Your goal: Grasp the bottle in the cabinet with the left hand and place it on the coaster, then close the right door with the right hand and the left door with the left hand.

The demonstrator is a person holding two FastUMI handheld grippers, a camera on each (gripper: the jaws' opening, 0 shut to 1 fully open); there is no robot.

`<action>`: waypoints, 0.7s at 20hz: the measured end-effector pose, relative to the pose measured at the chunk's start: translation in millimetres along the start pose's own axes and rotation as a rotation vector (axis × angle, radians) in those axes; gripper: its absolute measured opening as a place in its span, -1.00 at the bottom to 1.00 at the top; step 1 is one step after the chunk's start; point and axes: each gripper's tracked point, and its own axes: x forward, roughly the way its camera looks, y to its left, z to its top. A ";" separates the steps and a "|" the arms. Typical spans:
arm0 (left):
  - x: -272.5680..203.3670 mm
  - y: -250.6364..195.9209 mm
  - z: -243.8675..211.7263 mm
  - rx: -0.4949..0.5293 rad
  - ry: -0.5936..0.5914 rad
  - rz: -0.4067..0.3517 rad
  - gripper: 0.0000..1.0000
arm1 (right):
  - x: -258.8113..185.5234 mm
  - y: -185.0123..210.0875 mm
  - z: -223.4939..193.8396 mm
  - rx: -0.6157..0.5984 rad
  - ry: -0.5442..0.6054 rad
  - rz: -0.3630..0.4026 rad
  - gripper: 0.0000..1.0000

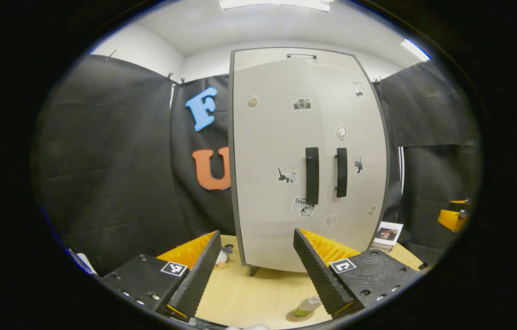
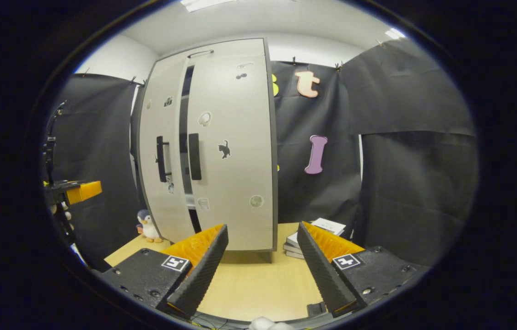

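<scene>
The white cabinet [image 1: 276, 151] stands on the wooden table, its two black handles [image 1: 312, 175] side by side. In the left gripper view its doors look flush. In the right gripper view a narrow dark gap [image 2: 186, 137] shows between the left door [image 2: 160, 128] and the right door [image 2: 233, 137]. A small clear bottle [image 1: 307, 306] stands on a round coaster [image 1: 293, 316] near the table's front edge, beside my left gripper's right finger. My left gripper [image 1: 256, 233] is open and holds nothing. My right gripper [image 2: 263, 227] is open too, facing the cabinet's right door from a distance.
A toy penguin [image 2: 148, 227] stands left of the cabinet. A stack of books [image 2: 315, 236] lies to the cabinet's right. The other gripper's orange body [image 2: 79, 190] hangs at the far left of the right gripper view. Bare tabletop [image 2: 258, 284] lies before the cabinet.
</scene>
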 end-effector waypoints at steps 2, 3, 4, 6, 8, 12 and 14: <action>-5.8 2.0 0.3 0.011 -0.001 0.010 0.93 | -0.6 0.3 -0.1 -0.005 0.002 -0.003 0.92; -8.9 1.4 1.5 0.003 -0.001 0.009 0.93 | -1.8 1.1 0.8 -0.005 0.001 -0.004 0.92; -11.2 -0.6 1.5 -0.009 -0.002 0.006 0.93 | -2.2 1.0 1.7 -0.004 -0.001 -0.009 0.98; -13.6 -2.2 1.6 -0.011 -0.005 0.007 0.94 | -3.2 1.0 6.2 -0.007 -0.012 -0.014 0.92; -14.4 -2.0 0.3 -0.001 0.000 0.008 0.94 | -3.9 2.5 7.8 -0.011 -0.017 -0.015 0.92; -14.9 -10.5 0.0 -0.004 -0.002 -0.008 0.94 | -2.1 5.9 8.2 -0.013 -0.015 -0.011 0.92; -14.2 -10.6 0.6 -0.005 -0.002 -0.013 0.94 | -1.1 6.9 6.9 -0.018 -0.009 -0.010 0.92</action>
